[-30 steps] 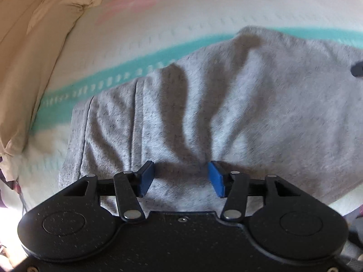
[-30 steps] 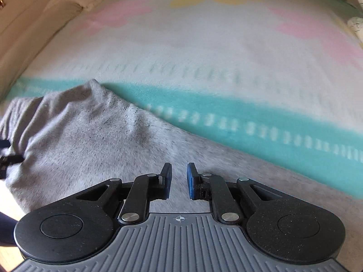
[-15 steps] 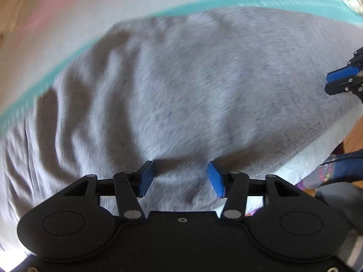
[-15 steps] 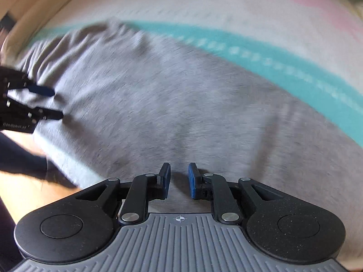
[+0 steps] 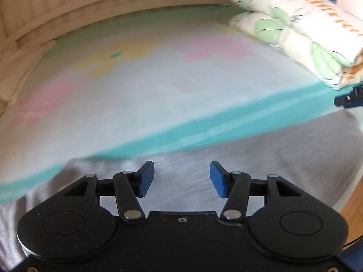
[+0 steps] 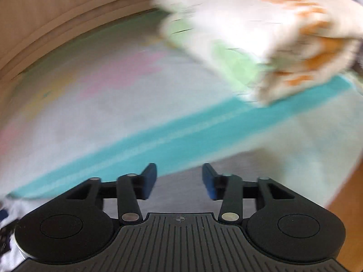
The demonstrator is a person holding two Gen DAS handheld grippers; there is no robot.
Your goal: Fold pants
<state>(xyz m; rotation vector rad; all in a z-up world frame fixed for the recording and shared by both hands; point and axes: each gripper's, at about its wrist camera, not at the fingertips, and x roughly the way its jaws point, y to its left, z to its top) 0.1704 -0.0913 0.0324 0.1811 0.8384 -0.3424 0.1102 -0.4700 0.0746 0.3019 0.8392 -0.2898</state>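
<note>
Both tongs, left [image 5: 182, 179] and right [image 6: 179, 181], are hanging released, the right's jaws having just been opening, over the pants [image 5: 261, 158] lying near on the bed [image 5: 136, 90]; next likely regrasping an edge.

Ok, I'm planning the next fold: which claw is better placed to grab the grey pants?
Left, probably: the left claw is open beside a corner of the grey pants. The right claw, jaws just opened and empty, faces a blurred straight edge.
</note>
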